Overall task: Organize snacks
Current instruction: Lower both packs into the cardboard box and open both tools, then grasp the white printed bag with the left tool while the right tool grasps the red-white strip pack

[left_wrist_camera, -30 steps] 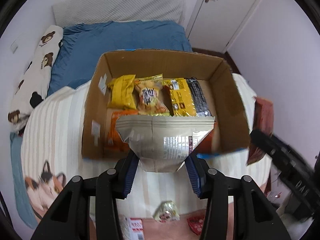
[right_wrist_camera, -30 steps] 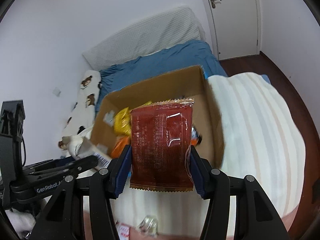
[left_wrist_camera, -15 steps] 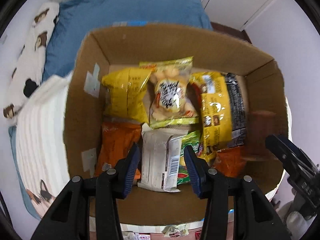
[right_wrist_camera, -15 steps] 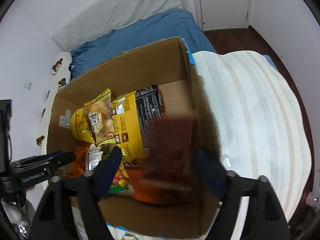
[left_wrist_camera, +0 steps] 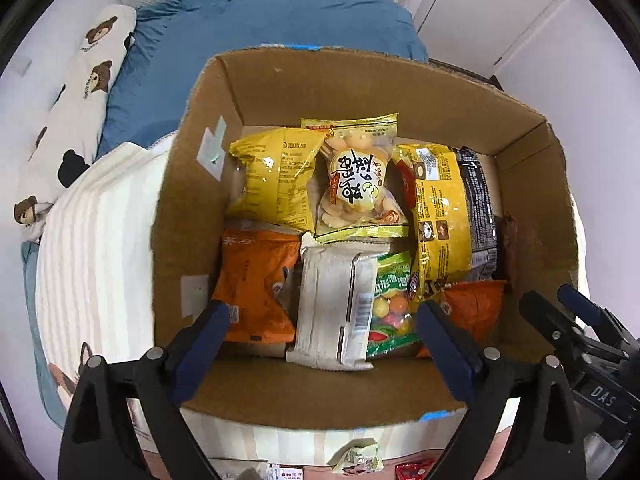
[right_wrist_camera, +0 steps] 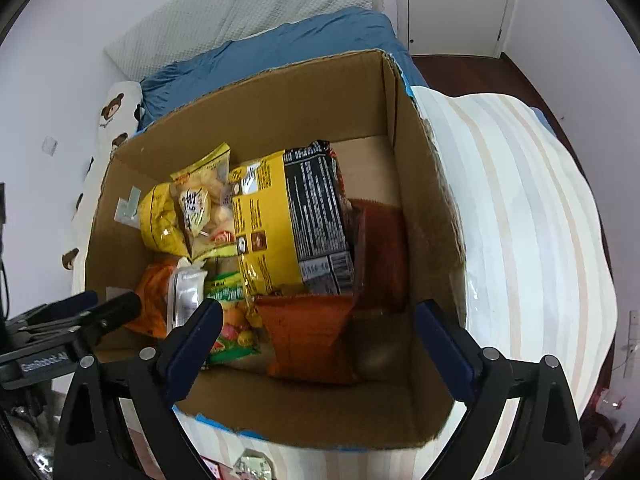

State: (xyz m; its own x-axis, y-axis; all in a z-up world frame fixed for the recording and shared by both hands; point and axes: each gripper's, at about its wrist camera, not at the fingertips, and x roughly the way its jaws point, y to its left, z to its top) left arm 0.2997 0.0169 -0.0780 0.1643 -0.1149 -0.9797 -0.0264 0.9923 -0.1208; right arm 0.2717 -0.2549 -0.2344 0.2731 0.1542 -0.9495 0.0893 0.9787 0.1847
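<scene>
An open cardboard box (left_wrist_camera: 192,208) (right_wrist_camera: 424,208) on the bed holds several snack packs. A silver pack (left_wrist_camera: 338,304) lies near the box's front, between an orange pack (left_wrist_camera: 252,284) and a green candy pack (left_wrist_camera: 390,304). A dark red pack (right_wrist_camera: 380,256) stands against the right wall, beside a yellow-and-black pack (right_wrist_camera: 292,224). My left gripper (left_wrist_camera: 322,344) is open and empty over the box's front edge. My right gripper (right_wrist_camera: 318,344) is open and empty over the front right of the box.
The box sits on a striped blanket (right_wrist_camera: 520,216) over a blue sheet (left_wrist_camera: 260,28). A bear-print pillow (left_wrist_camera: 76,100) lies at the left. Small snack packs (left_wrist_camera: 358,458) lie on the floor below the bed's edge. A door (right_wrist_camera: 456,4) is at the back right.
Both grippers moved over the box and opened. The silver pack left my left gripper and the dark red pack left my right gripper; both now lie in the box.
</scene>
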